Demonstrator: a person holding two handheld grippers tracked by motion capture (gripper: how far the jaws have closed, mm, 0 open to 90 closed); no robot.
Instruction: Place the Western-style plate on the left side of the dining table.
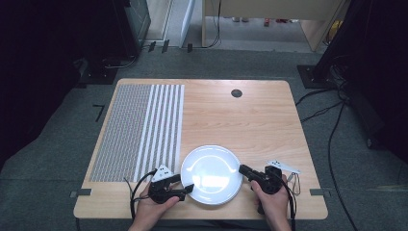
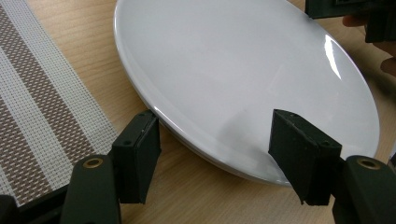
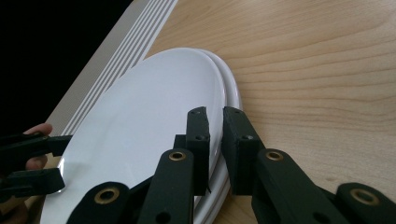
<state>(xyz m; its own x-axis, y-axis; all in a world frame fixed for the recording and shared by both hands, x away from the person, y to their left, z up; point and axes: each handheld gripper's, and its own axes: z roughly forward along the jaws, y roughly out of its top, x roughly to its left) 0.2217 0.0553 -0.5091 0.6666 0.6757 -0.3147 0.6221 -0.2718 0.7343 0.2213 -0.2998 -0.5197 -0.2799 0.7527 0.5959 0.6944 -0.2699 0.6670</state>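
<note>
Stacked round white ceramic plates [image 1: 211,174], two by the right gripper view, lie bare at the near edge of the wooden desk [image 1: 250,115], beside a striped woven placemat [image 1: 137,130]. Left gripper [image 2: 212,154] jaws wide open, straddling the near-left rim. Right gripper [image 3: 215,149] jaws nearly closed on the top plate's right rim.

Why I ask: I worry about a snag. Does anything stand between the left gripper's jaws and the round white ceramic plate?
Nothing visible does. The left gripper stands open right at the round white ceramic plate, whose near rim lies between the jaws. The woven striped placemat lies off to one side on the wooden table.
</note>
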